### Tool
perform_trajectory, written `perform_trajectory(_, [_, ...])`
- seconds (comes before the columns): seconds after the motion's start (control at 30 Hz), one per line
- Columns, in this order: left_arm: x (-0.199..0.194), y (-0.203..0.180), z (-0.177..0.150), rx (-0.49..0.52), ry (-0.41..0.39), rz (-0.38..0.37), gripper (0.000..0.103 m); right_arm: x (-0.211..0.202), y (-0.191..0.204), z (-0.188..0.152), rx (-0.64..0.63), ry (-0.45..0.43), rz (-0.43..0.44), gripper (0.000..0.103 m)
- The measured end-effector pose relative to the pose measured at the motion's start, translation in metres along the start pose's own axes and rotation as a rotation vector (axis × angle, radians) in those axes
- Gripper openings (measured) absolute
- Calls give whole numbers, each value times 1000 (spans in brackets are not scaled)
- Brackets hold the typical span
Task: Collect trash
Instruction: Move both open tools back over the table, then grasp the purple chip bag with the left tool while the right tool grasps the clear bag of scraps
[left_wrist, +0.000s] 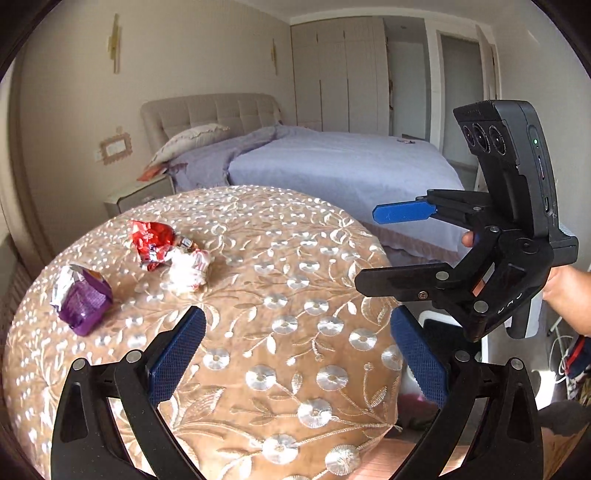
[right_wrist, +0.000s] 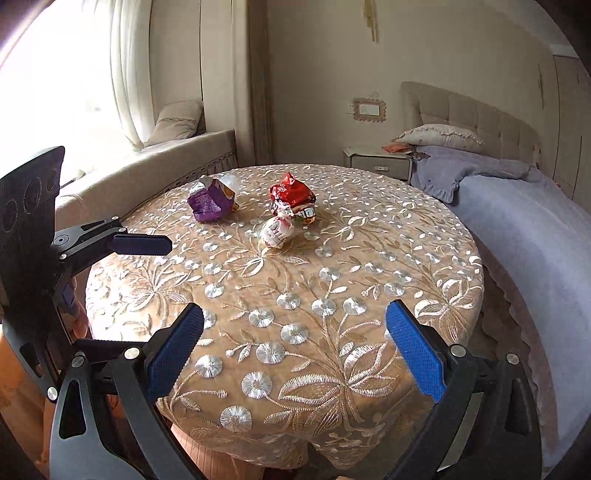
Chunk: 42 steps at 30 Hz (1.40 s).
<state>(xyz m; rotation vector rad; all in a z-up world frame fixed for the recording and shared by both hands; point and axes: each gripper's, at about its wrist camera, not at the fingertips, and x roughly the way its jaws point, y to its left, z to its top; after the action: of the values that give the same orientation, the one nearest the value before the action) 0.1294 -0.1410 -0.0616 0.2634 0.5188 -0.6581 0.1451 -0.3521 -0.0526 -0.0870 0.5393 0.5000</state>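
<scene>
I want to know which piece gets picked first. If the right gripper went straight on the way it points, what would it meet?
Probably the white wrapper, nearest along the line of the open right gripper; the red wrapper lies just behind. Depth is uncertain.

Counter (right_wrist: 332, 295) cloth embroidered, shiny thread; red wrapper (right_wrist: 290, 195) glossy foil; fingers (right_wrist: 173, 354) textured blue plastic pads.

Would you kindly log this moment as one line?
left gripper open | right gripper open | crumpled purple wrapper, red foil wrapper, white wrapper on embroidered round table
</scene>
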Motion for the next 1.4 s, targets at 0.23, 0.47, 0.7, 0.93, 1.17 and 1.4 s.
perform_trajectory(0.23, [-9, 52, 0, -52, -21, 76, 98, 38, 10, 32, -16, 13, 42, 98])
perform_trajectory(0.47, [-7, 97, -2, -90, -20, 133, 98, 78, 18, 50, -30, 51, 74, 98])
perform_trajectory(0.7, [-2, 147, 2, -95, -11, 222, 98, 121, 21, 63, -40, 104, 64, 98])
perform_trajectory(0.93, [16, 195, 13, -67, 20, 239, 98, 159, 16, 68, -21, 182, 58, 98])
perform_trajectory(1.17, [48, 221, 17, -42, 91, 219, 98, 188, 9, 73, -19, 246, 31, 98])
perform_trajectory(1.4, [75, 224, 14, -76, 173, 140, 90, 210, 6, 70, -11, 339, 56, 55])
